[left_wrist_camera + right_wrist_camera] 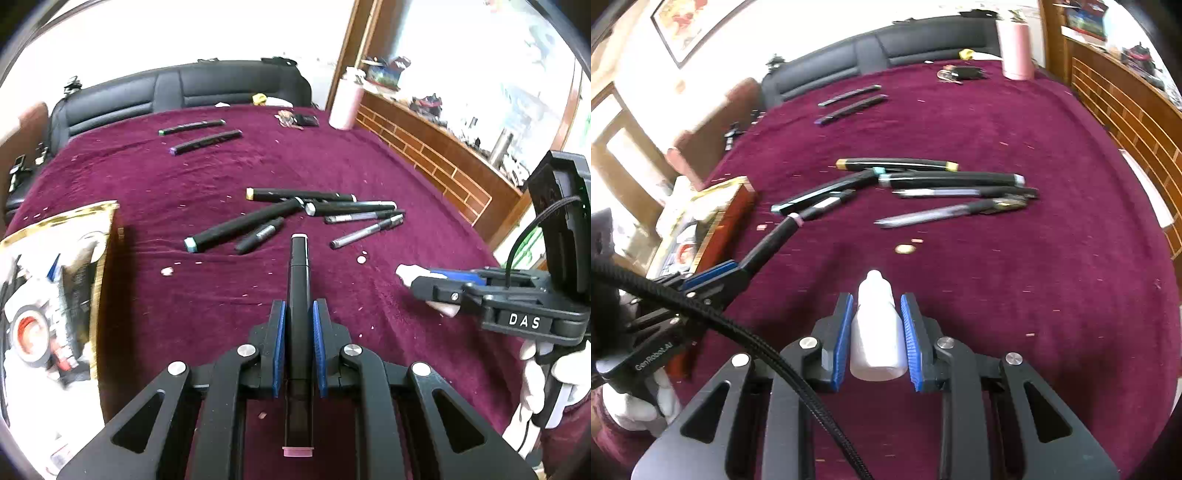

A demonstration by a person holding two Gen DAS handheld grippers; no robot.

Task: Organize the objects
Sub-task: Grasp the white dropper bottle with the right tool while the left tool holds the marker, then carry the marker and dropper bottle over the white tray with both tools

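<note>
My left gripper (298,306) is shut on a black marker (298,273) with pink ends, which points forward above the maroon cloth (221,173). In the right wrist view the same gripper (737,268) and marker (772,240) hang at the left. A small white bottle (877,332) sits nozzle forward between the blue pads of my right gripper (877,301), which is shut on it. From the left wrist view that gripper (424,283) and bottle (406,272) are at the right. Several black markers and pens (295,214) lie in a loose pile ahead.
Two more markers (192,127) lie side by side at the far left. An open gold-edged box (55,277) with a tape roll stands at the left. A pink cylinder (345,99) and small items are at the far edge. A black sofa (184,88) and wooden ledge (424,147) border the table.
</note>
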